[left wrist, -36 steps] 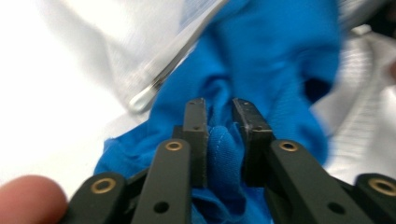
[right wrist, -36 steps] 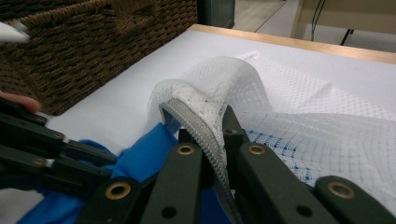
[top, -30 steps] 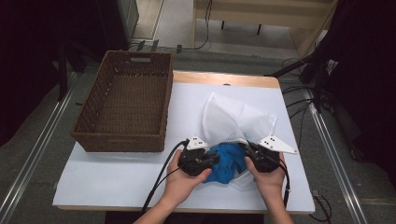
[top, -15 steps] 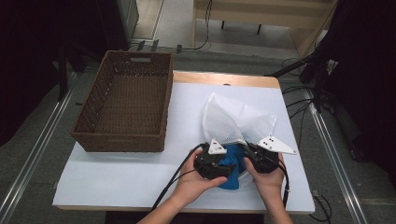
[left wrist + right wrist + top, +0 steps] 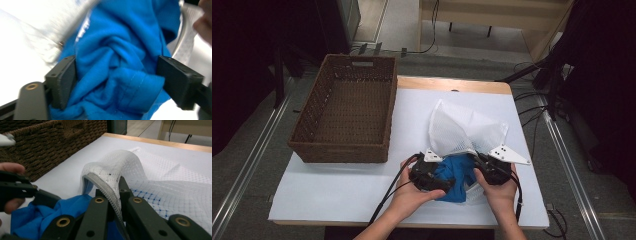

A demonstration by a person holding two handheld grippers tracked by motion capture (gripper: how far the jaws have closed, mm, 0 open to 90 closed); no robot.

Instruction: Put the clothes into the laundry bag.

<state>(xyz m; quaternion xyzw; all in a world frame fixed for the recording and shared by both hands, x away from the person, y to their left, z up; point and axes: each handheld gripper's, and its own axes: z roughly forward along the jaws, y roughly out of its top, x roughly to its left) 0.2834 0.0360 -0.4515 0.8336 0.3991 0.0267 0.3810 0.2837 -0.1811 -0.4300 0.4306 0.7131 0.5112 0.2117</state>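
- High view: a white-topped table stands on a grey floor, with a brown wicker basket at ten o'clock. At five o'clock, a blue cloth lies bunched at the mouth of a white mesh bag. The left gripper sits on the cloth; the right gripper is at the bag's rim.
- Left gripper view: the jaws have just been opening and stand spread around the cloth, pads beside the folds rather than pinching (blurred here). Let go like this, the springy bundle could slide out of the mouth.
- Right gripper view: the jaws are pressed together on the bag's hemmed edge, holding it arched over the cloth. If that thin hem slips, the opening collapses and blocks further stuffing.
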